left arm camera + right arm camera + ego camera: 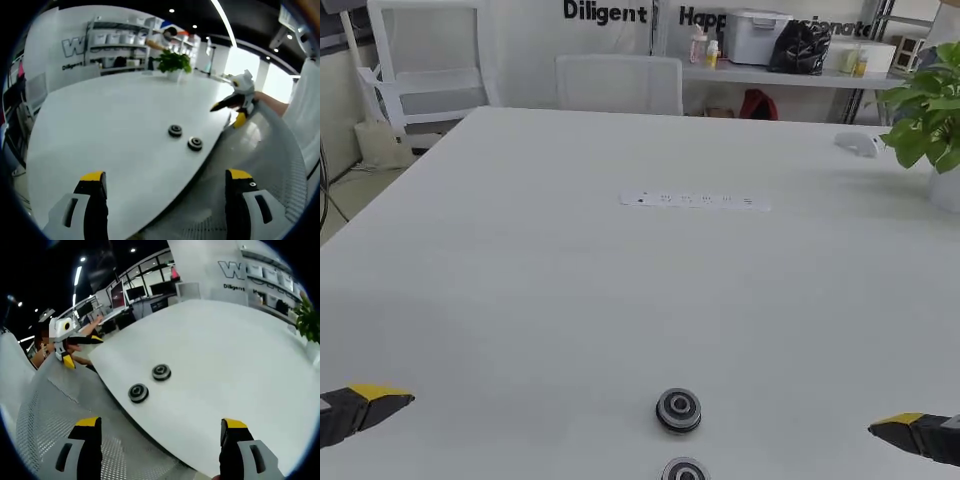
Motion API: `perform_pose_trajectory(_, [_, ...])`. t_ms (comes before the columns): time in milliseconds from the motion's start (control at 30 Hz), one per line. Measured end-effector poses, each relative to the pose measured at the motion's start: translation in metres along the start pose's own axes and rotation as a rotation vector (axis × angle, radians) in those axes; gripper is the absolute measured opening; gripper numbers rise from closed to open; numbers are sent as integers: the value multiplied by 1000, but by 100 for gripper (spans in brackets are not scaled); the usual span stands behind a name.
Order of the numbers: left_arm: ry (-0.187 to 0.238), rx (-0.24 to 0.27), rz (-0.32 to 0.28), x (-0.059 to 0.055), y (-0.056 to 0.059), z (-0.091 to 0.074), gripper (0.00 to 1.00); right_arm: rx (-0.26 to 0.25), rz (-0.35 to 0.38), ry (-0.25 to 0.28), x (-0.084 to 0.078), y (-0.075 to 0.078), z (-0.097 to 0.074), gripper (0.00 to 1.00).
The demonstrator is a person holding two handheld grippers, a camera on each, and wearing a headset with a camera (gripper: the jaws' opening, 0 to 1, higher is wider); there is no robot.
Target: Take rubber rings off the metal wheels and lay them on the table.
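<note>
Head view, looking down over a wide white bench [570, 300]. Two small metal wheels lie flat on it close to the near edge, one just behind the other and apart from it. The far wheel [678, 410] shows whole, with a dark ring around a silvery hub. The near wheel [684, 470] is cut off by the bottom of the frame.

The yellow-and-black tip of the left claw [382, 397] enters at the lower left corner. The tip of the right claw [900, 425] enters at the lower right. Both are well apart from the wheels, which sit between them.

Further back on the bench, a flat white power strip [695, 200] lies near the middle. A green plant [925, 120] stands at the right edge, and a white chair [620, 82] stands behind the far side.

Left gripper view: the left claw [165, 176] has its jaws spread wide. Ahead lie the far wheel [175, 131] and the near wheel [195, 144], and past them the right claw [227, 114] is held beyond the bench edge.

Right gripper view: the right claw [161, 422] is also spread wide. The far wheel [161, 372] and near wheel [138, 392] lie by the bench edge, with the left claw [82, 351] beyond them.
</note>
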State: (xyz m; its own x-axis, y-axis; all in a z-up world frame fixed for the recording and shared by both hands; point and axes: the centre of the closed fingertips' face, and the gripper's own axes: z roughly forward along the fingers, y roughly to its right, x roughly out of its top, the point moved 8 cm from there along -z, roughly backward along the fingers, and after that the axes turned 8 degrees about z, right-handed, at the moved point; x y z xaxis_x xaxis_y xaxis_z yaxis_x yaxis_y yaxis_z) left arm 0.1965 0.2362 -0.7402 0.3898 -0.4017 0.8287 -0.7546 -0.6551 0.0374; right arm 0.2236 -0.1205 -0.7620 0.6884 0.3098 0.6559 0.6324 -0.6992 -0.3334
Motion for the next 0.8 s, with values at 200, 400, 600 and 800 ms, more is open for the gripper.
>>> perform_pose_trajectory(200, [1,-3,-7,0,0,0,100,3,-1,-10,-1,0,0,99])
perform_pose_trajectory(400, [-4,-8,-7,0,1,0,100,4,-2,-16,-2,0,1,99])
perform_pose_trajectory(600, [-8,-10,-3,0,2,0,100,4,-6,-25,-2,0,1,99])
perform_pose_trajectory(800, [-8,-9,-3,0,2,0,100,7,-9,-30,-3,1,1,99])
